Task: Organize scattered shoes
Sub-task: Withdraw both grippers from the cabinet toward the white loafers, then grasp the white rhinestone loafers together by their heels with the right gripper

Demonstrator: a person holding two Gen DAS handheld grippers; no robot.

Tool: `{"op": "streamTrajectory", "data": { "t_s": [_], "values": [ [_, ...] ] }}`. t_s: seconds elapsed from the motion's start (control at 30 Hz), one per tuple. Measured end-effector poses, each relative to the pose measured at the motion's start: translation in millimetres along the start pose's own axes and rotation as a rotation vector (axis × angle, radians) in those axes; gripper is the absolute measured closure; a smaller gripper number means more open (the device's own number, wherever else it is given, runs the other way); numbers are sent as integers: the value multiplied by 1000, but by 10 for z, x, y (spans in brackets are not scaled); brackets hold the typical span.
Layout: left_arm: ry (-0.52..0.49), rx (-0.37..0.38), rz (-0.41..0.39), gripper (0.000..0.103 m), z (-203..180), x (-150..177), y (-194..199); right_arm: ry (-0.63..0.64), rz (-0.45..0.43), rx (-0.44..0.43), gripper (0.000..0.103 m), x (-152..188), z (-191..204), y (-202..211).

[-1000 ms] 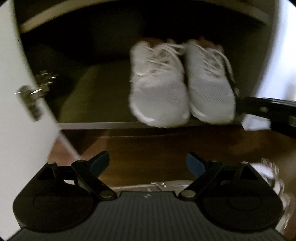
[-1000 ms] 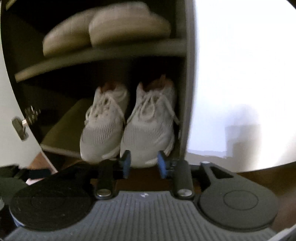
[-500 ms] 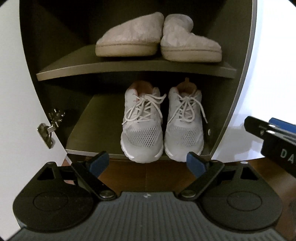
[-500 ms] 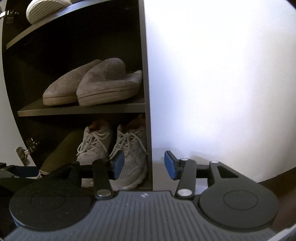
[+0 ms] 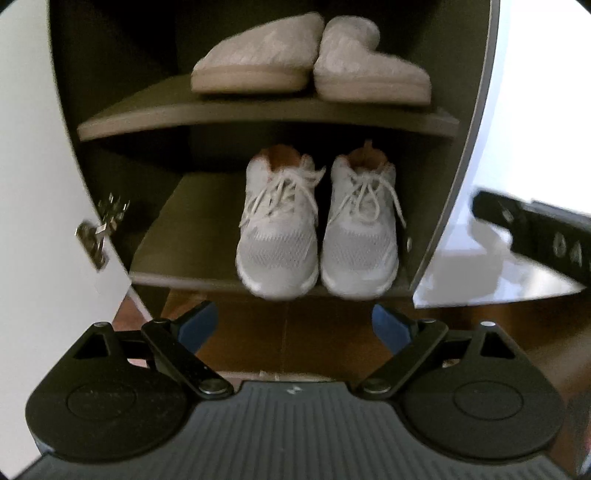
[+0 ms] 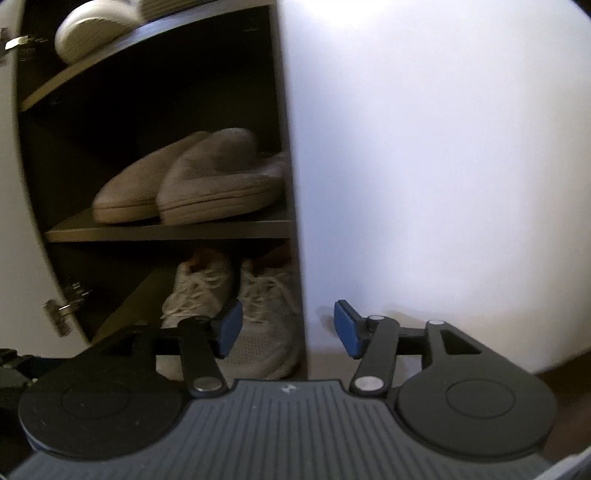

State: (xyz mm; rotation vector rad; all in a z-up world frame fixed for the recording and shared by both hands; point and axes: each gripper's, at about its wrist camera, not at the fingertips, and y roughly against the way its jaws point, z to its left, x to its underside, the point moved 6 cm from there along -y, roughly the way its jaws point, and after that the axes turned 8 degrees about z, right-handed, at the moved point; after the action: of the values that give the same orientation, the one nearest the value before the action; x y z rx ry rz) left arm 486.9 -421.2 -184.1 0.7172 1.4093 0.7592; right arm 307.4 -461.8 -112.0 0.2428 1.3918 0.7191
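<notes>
Two white lace-up sneakers (image 5: 317, 229) stand side by side on the bottom shelf (image 5: 184, 221) of a dark shoe cabinet, toes toward me. A pair of beige slippers (image 5: 310, 70) rests on the shelf above. My left gripper (image 5: 293, 325) hangs open in front of the cabinet, above the wooden floor, with nothing between its blue pads. In the right wrist view the sneakers (image 6: 255, 314) and slippers (image 6: 188, 188) show at the left. My right gripper (image 6: 288, 328) is back from the cabinet's right edge, its jaws opening and empty.
The white cabinet door (image 5: 33, 184) stands open at the left, with a metal hinge (image 5: 98, 229). A white panel (image 6: 443, 147) fills the right of the cabinet. A pale shoe sole (image 6: 96, 29) shows on a higher shelf. Brown wooden floor (image 5: 291, 332) lies below.
Both grippers have drawn back and up from the bottom shelf, so the slipper shelf came into view. The right gripper's jaws have widened and swung toward the white panel.
</notes>
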Motion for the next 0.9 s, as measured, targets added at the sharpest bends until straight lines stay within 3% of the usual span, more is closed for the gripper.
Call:
{"op": "streamTrajectory", "data": {
  "t_s": [0.1, 0.17, 0.2, 0.33, 0.4, 0.5, 0.63, 0.73, 0.77, 0.8, 0.9],
  "values": [
    [29, -34, 58, 11, 252, 507, -29, 217, 74, -255, 32, 128, 291, -106],
    [57, -87, 130, 12, 431, 893, -102, 410, 190, -402, 32, 410, 546, -229],
    [93, -109, 187, 13, 543, 1155, -166, 468, 228, -428, 32, 525, 624, -276],
    [262, -160, 342, 19, 853, 1803, -388, 643, 374, -485, 34, 1068, 960, -552],
    [328, -184, 369, 20, 976, 1910, -470, 748, 426, -514, 40, 1352, 1163, -679],
    [342, -235, 394, 27, 1093, 1947, -564, 865, 435, -529, 63, 1544, 1390, -793],
    [315, -250, 378, 27, 1140, 1941, -589, 881, 446, -548, 60, 1575, 1744, -1049],
    [299, -248, 384, 27, 1178, 1986, -629, 911, 517, -523, 61, 1712, 1898, -1320],
    [302, -241, 386, 27, 1187, 1988, -648, 910, 548, -535, 69, 1788, 1908, -1389],
    [306, -234, 388, 27, 1196, 1990, -668, 905, 564, -547, 92, 1828, 1900, -1410],
    [310, -224, 394, 27, 1207, 1987, -746, 833, 584, -550, 97, 1856, 1859, -1494]
  ]
}}
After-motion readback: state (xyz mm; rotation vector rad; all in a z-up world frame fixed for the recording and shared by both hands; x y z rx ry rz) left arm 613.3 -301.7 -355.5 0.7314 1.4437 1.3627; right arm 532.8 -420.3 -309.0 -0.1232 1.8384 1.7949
